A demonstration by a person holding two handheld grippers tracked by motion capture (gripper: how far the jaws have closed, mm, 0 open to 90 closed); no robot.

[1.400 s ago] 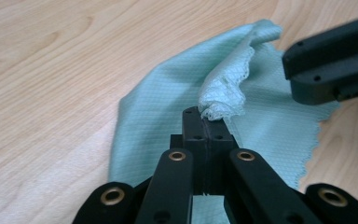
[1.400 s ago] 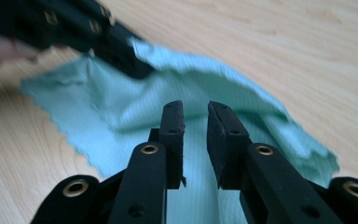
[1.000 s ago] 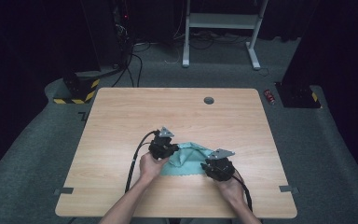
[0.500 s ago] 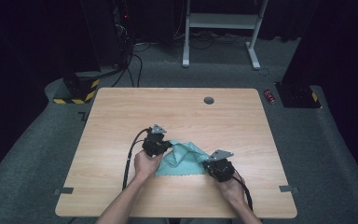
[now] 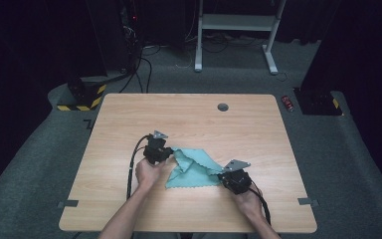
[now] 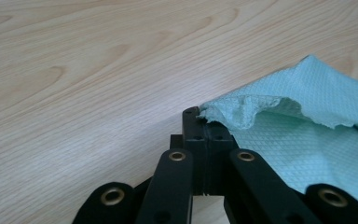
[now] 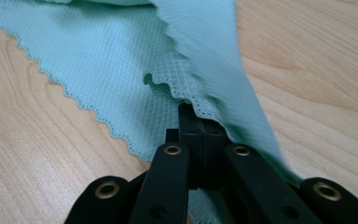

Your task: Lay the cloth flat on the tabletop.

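A teal cloth (image 5: 195, 169) lies rumpled on the near middle of the bench (image 5: 258, 129). The left gripper (image 6: 204, 128) pinches its left corner with clenched jaws; the right gripper (image 7: 200, 126) has just clamped its right edge.

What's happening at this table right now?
A person works a teal cloth on a wooden table with handheld tongs. The left tongs are clamped on one corner of it, and the right tongs have just closed on its scalloped edge at the opposite side. The cloth lies rumpled between them, partly folded over itself.
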